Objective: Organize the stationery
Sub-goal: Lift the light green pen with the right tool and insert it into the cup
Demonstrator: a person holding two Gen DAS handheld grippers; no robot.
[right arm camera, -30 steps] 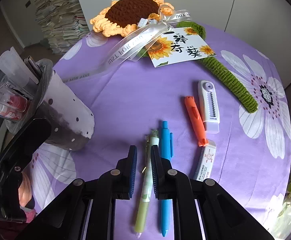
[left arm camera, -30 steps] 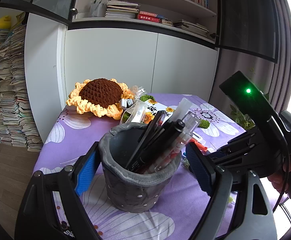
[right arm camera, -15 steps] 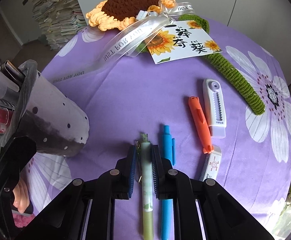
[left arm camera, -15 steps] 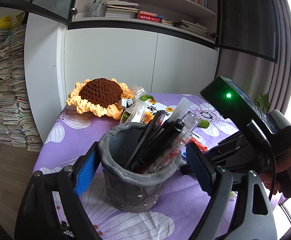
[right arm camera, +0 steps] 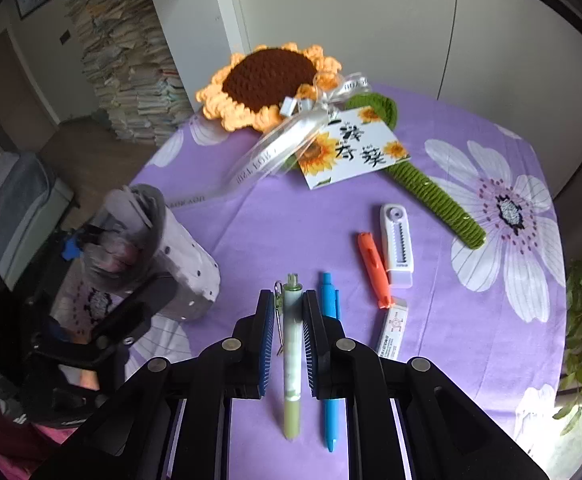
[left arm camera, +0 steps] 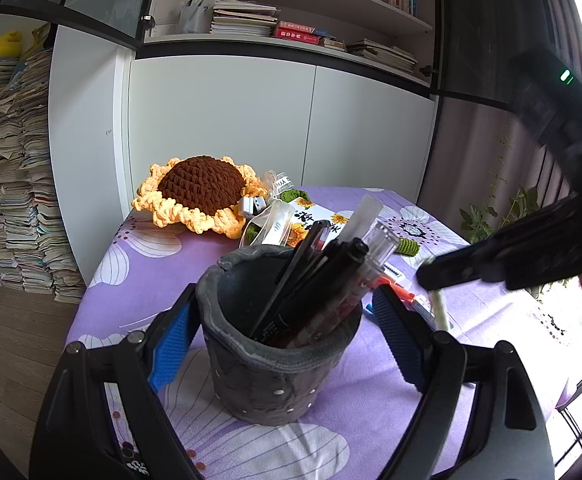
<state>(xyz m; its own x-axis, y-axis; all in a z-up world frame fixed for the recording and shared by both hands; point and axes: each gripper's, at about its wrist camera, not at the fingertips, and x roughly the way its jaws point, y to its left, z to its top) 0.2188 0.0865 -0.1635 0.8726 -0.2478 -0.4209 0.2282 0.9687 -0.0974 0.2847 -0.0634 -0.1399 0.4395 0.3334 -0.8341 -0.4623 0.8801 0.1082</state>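
Observation:
My left gripper (left arm camera: 279, 332) stands open around a grey felt pen cup (left arm camera: 275, 376) holding several dark pens; its blue pads sit beside the cup's sides with small gaps. The cup also shows in the right wrist view (right arm camera: 159, 252). My right gripper (right arm camera: 287, 312) is shut on a pale green pen (right arm camera: 292, 352) and holds it above the purple cloth. In the left wrist view the right gripper (left arm camera: 431, 276) hangs to the right of the cup with the green pen (left arm camera: 439, 308) hanging from it.
On the flowered purple cloth (right arm camera: 251, 240) lie a blue pen (right arm camera: 329, 408), an orange pen (right arm camera: 375, 268), a white correction tape (right arm camera: 397, 244) and a white eraser (right arm camera: 393, 330). A crocheted sunflower (right arm camera: 267, 84) with ribbon and card lies at the back. Book stacks stand left.
My right gripper has closed on the green pen and lifted it off the cloth, rising away from the table. The left gripper and cup have stayed put.

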